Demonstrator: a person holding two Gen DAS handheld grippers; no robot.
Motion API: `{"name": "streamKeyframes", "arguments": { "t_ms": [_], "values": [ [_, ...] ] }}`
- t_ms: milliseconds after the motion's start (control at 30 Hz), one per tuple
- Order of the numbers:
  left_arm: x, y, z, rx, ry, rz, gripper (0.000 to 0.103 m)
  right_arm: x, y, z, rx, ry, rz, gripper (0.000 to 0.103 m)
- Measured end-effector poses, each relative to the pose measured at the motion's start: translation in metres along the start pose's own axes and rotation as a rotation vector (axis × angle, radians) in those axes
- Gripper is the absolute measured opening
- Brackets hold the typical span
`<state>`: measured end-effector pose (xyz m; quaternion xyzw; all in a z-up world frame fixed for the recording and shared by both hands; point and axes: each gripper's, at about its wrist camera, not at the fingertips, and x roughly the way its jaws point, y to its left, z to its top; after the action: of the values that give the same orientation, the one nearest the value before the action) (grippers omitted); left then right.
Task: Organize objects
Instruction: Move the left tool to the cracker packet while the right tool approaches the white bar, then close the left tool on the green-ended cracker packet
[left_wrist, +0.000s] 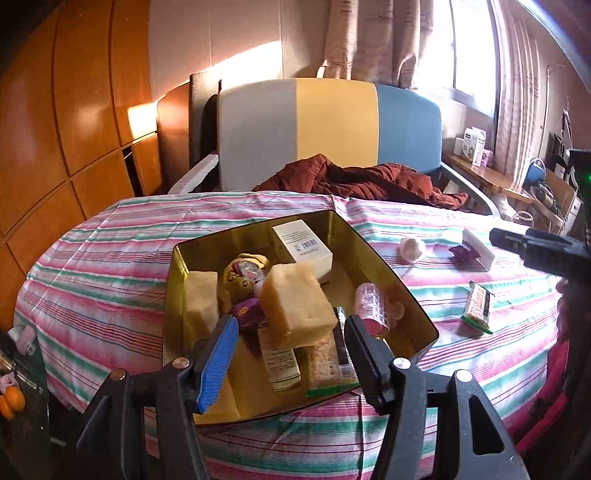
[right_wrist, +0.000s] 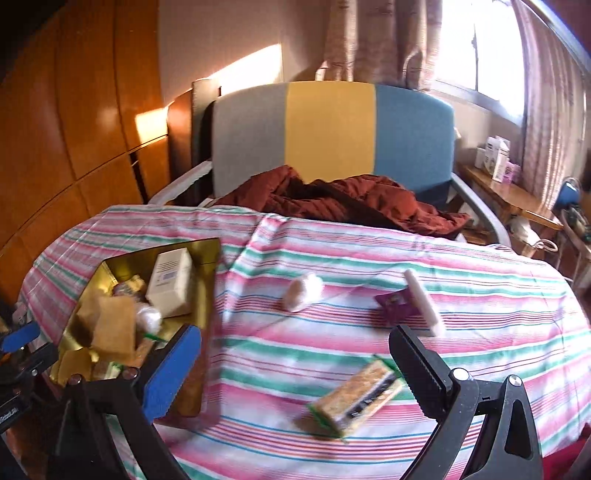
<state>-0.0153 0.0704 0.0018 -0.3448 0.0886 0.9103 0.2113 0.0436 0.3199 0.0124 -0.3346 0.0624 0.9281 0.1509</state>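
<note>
A gold tin box (left_wrist: 402, 291) (right_wrist: 122, 264) on the striped tablecloth holds yellow sponges (left_wrist: 297, 310), a white carton (left_wrist: 303, 247), a cracker packet (left_wrist: 325, 360), a pink roller (left_wrist: 371, 308) and other small items. My left gripper (left_wrist: 290, 334) is open and empty over the tin's near end. My right gripper (right_wrist: 295, 369) is open and empty above a cracker packet (right_wrist: 354, 398) (left_wrist: 478, 308) on the cloth. A cotton ball (right_wrist: 303, 291) (left_wrist: 412, 247), a purple packet (right_wrist: 397, 306) (left_wrist: 465, 254) and a white bar (right_wrist: 423, 301) (left_wrist: 478, 249) lie farther back.
The striped tablecloth (left_wrist: 110, 266) (right_wrist: 480, 350) covers a round table. A chair with a grey, yellow and blue back (left_wrist: 328, 129) (right_wrist: 328, 136) stands behind, with a rust-red jacket (right_wrist: 343, 203) on it. A wooden wardrobe (left_wrist: 66, 110) is left, a cluttered side table (left_wrist: 491, 173) right.
</note>
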Motion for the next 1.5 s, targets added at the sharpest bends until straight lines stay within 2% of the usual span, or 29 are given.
{"name": "streamKeyframes", "arguments": {
  "t_ms": [200,333,467,567,633,667,1067,1300,1500],
  "values": [
    [0.002,-0.018,0.006,0.050,0.003,-0.029,0.061,0.003,-0.056,0.009,0.014,-0.022,-0.123,0.102],
    [0.006,-0.035,0.009,0.089,0.010,-0.059,0.061,0.012,-0.110,0.006,0.101,-0.029,-0.211,0.102],
    [0.013,-0.056,0.012,0.136,0.032,-0.113,0.061,0.020,-0.165,-0.016,0.270,-0.015,-0.260,0.102],
    [0.019,-0.075,0.015,0.170,0.045,-0.157,0.061,0.028,-0.199,-0.028,0.427,0.055,-0.283,0.102],
    [0.023,-0.090,0.016,0.193,0.055,-0.191,0.069,0.029,-0.212,-0.031,0.502,0.052,-0.255,0.103],
    [0.026,-0.099,0.017,0.212,0.059,-0.218,0.074,0.030,-0.216,-0.032,0.523,0.062,-0.249,0.103],
    [0.077,-0.202,0.010,0.386,0.205,-0.374,0.074,0.037,-0.221,-0.040,0.571,0.128,-0.241,0.103],
    [0.105,-0.235,0.011,0.403,0.264,-0.404,0.074,0.038,-0.222,-0.039,0.582,0.134,-0.216,0.103],
    [0.130,-0.258,0.015,0.426,0.284,-0.405,0.074,0.038,-0.225,-0.038,0.598,0.132,-0.198,0.103]
  ]
}}
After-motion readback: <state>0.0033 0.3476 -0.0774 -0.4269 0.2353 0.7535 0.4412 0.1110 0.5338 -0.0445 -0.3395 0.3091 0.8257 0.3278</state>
